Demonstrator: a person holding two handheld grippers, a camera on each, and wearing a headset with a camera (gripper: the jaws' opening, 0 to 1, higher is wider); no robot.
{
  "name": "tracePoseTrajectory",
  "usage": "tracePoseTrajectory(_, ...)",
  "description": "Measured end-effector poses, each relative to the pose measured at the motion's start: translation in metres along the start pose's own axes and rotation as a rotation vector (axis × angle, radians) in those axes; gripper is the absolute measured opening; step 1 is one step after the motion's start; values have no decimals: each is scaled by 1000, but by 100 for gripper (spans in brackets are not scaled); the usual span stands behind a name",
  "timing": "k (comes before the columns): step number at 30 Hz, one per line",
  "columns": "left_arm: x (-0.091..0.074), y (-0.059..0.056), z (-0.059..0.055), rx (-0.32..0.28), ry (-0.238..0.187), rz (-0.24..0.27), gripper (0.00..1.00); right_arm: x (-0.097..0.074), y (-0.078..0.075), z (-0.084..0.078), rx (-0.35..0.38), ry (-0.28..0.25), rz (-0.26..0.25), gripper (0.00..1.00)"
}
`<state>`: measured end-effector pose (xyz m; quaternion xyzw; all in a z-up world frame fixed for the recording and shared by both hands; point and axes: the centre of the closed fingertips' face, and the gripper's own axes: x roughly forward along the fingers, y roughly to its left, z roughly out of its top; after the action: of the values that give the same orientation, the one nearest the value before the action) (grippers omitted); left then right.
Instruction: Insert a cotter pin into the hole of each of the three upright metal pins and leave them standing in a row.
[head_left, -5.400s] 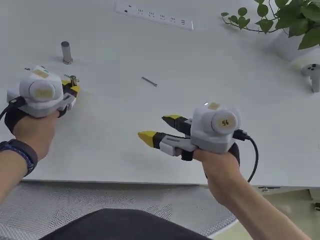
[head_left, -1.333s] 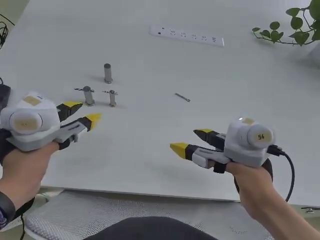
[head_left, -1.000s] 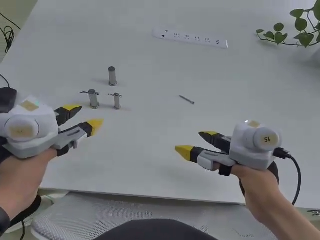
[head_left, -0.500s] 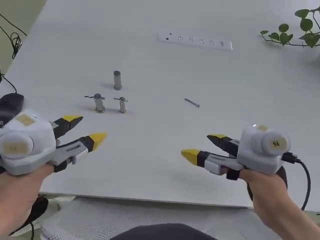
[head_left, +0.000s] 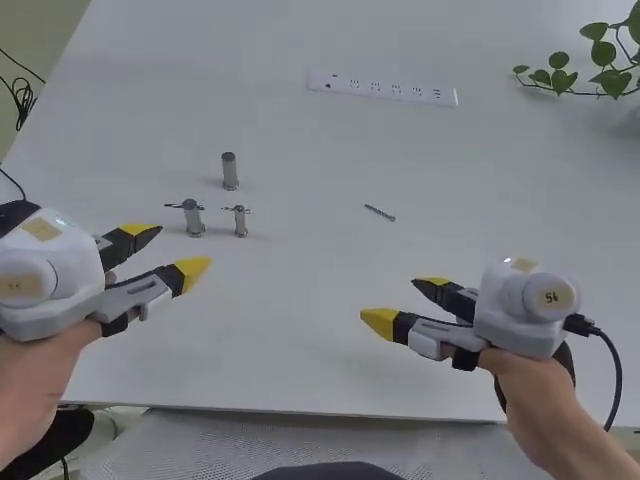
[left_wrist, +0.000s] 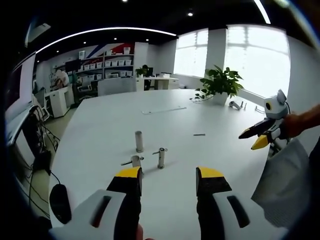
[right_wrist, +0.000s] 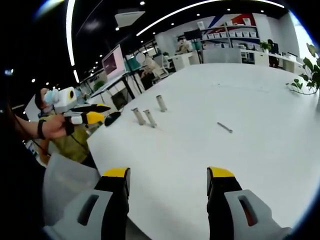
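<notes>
— How do we hold the grippers?
— Our left gripper (head_left: 175, 248) hangs over the table's (head_left: 300, 300) near edge, jaws apart, empty. Our right gripper (head_left: 395, 302) is likewise spread, holding nothing.
— And the pins?
— Ahead of the left gripper we see the near-left pin (head_left: 193, 217) and near-right pin (head_left: 240, 220), each with a cotter pin through it. The far pin (head_left: 229, 171) stands bare. A loose cotter pin (head_left: 379, 212) lies well apart, rightward.
</notes>
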<state>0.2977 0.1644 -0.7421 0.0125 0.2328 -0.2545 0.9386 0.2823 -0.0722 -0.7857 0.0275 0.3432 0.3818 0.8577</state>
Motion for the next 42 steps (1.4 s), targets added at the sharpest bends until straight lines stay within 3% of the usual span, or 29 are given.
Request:
tracePoseTrajectory(4, 2, 3, 1, 3, 2, 3, 42, 0, 0, -1, 4, 1, -3, 64)
tracePoseTrajectory(14, 13, 15, 18, 18, -15, 0, 42, -4, -3, 0, 11, -6, -12, 64)
tracePoseTrajectory(42, 56, 53, 52, 88, 21, -30, 39, -2, -2, -2, 33, -5, -12, 63)
